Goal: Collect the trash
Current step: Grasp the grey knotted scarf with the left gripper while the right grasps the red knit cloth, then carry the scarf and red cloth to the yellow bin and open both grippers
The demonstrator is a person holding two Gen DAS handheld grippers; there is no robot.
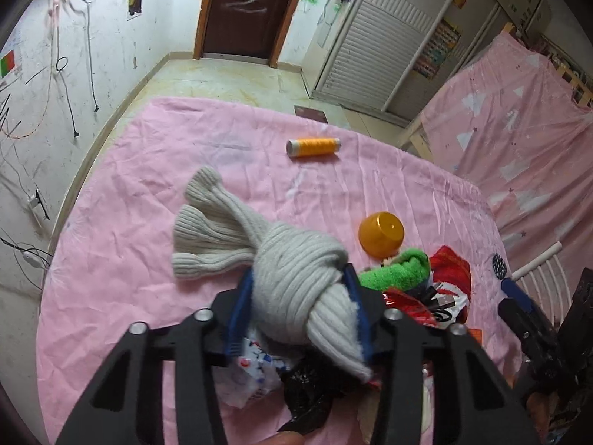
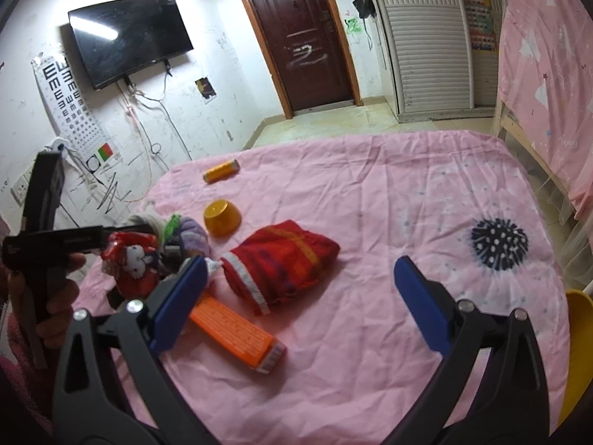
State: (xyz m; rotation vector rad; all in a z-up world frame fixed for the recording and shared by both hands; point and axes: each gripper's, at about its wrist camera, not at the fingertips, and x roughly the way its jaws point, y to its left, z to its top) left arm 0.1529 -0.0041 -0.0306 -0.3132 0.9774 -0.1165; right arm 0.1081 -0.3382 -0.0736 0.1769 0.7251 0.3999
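- The left gripper (image 1: 296, 296) points steeply down at the pink sheet (image 1: 148, 222), its blue pads (image 1: 237, 315) pressed on either side of a knotted grey knit sock (image 1: 296, 278), which it grips at the knot; the sock's loose cuffs fan away toward the door.
- Under the sock lies a heap of litter: a black plastic bag (image 1: 311, 389), a white printed wrapper (image 1: 255, 371) and a red Hello Kitty wrapper (image 2: 133, 259); a green fuzzy sock (image 1: 400, 270) is just beside the grey sock.
- The right gripper (image 2: 300, 307) hangs over the sheet on the far side of the heap from the grey sock, tilted down, jaws spread wide with nothing between them.
- An orange box (image 2: 237, 337) lies by its left pad, and a red cloth (image 2: 285, 263) lies between that box and the grey sock's heap.
- Beyond the grey sock an orange cap (image 1: 381, 233) sits upside down, and an orange thread spool (image 1: 313, 147) lies well apart, nearer the sheet's far edge.
- Left of the grey sock the sheet is bare up to its edge by the white wall.
- A hand (image 2: 55, 296) grasps the left gripper's handle.
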